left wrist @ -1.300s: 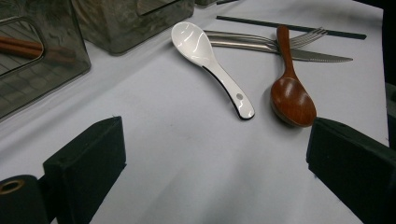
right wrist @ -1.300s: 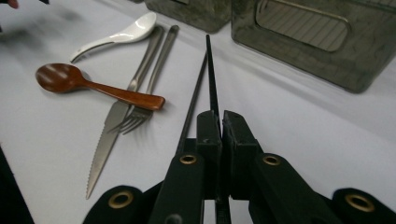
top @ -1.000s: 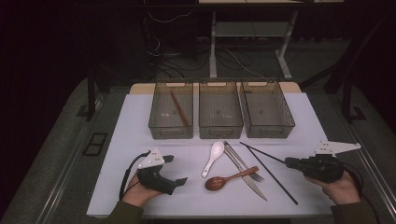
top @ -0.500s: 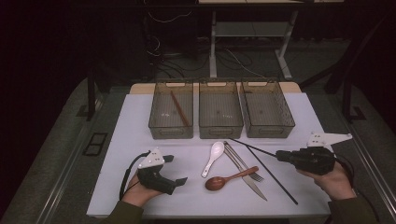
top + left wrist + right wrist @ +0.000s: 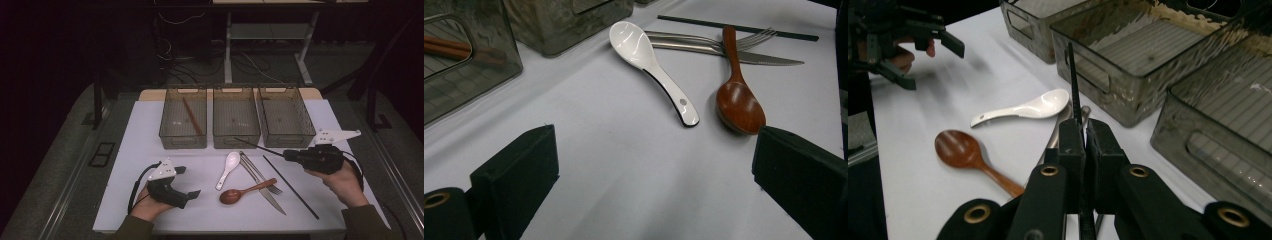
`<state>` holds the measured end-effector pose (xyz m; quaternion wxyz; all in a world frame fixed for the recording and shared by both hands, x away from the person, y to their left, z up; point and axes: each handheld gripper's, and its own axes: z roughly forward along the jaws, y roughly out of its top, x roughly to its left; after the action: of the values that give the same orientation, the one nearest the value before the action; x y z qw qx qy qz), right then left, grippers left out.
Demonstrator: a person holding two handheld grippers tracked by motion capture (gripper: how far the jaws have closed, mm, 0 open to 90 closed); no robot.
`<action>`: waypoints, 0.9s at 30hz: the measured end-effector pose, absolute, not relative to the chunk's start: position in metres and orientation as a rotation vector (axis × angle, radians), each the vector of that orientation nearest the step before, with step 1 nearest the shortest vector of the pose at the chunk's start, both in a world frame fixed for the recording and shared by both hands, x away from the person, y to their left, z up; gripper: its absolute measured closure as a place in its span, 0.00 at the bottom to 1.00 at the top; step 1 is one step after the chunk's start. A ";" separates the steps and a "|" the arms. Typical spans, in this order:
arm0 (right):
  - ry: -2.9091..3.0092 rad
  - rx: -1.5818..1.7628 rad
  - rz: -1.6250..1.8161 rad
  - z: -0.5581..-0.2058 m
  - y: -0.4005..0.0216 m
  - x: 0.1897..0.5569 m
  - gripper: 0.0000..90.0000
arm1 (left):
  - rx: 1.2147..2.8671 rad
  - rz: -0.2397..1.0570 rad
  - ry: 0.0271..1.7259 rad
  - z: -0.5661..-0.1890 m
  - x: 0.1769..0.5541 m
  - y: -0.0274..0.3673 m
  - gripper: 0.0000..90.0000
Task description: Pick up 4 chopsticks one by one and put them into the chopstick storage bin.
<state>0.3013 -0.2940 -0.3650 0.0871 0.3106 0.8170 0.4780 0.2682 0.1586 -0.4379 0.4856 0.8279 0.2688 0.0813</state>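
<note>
My right gripper [image 5: 286, 155] [image 5: 1084, 131] hovers over the table's right side, shut on a black chopstick [image 5: 257, 146] [image 5: 1071, 80]. The stick juts past the jaws toward the middle bin [image 5: 236, 140]. A second black chopstick [image 5: 292, 189] lies on the white tabletop below that hand. At the front left my left gripper [image 5: 187, 181] [image 5: 656, 175] rests on the table, open, with nothing between its pads. Ahead of it lie a white spoon [image 5: 651, 65] [image 5: 227, 170] and a wooden spoon [image 5: 738, 100] [image 5: 245, 192].
Three clear bins stand in a row at the back; the left bin [image 5: 182, 142] holds a brown chopstick [image 5: 192, 117], and the right bin [image 5: 287, 141] looks bare inside. A fork [image 5: 260, 172] and a knife [image 5: 270, 197] lie crossed beside the spoons.
My right gripper has risen and moved left, toward the bins, carrying the black chopstick. The left gripper has stayed where it was.
</note>
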 end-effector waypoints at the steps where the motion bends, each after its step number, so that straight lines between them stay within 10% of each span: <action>1: 2.432 0.927 1.424 -0.365 -0.292 0.303 0.95 | 2.017 0.197 0.655 -0.438 0.268 0.159 0.04; 27: 2.408 0.922 1.425 -0.350 -0.239 0.352 0.95 | 2.006 0.195 0.683 -0.439 0.271 0.160 0.00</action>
<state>0.3518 -0.2391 -0.3496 0.0977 0.3113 0.8134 0.4816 0.2705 0.1597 -0.4386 0.4854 0.8242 0.2805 0.0799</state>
